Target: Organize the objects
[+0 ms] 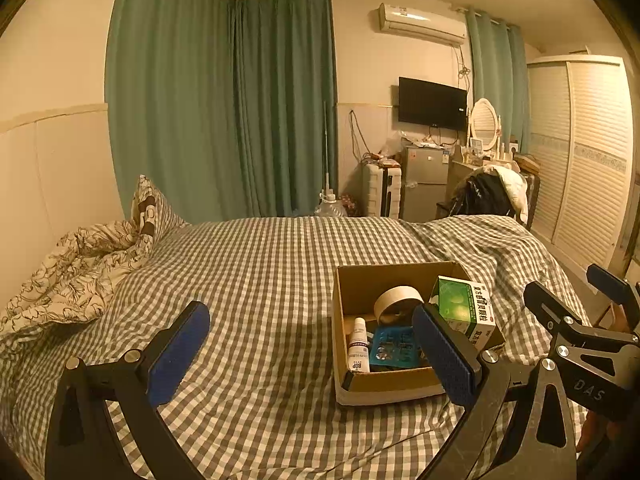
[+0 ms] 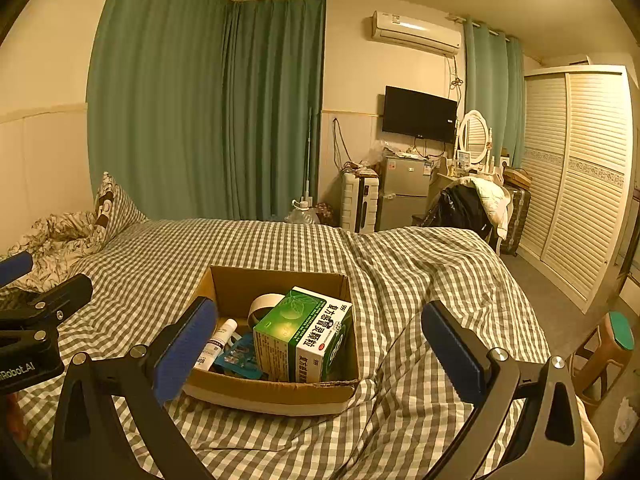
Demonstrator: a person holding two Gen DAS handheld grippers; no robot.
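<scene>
The left gripper [image 1: 310, 354] holds its 2 blue-padded fingers [image 1: 180, 354] wide apart with nothing between them but the checked bedspread [image 1: 256, 280]. The right gripper [image 2: 322, 354] is spread just as wide and grips nothing.

Just beyond the left gripper's right finger sits an open cardboard box [image 1: 384, 386] on the bed; that finger overlaps the box's near right corner in the left wrist view. In the right wrist view the same box lies between the 2 fingers, nearer the left one, whose pad covers its near left corner.

Inside the box, nearest the fingers, lie a small white bottle [image 1: 359, 346] and a blue blister pack [image 1: 394, 348] (flat on the bottom). A green and white medicine carton [image 2: 306, 334] stands tilted against the box's right side, its top above the rim. Behind it rests a roll of tape [image 1: 398, 300] on its edge.

Farther off, a crumpled floral quilt [image 1: 76, 272] lies at the bed's left, and green curtains [image 1: 224, 104] hang beyond the bed.
</scene>
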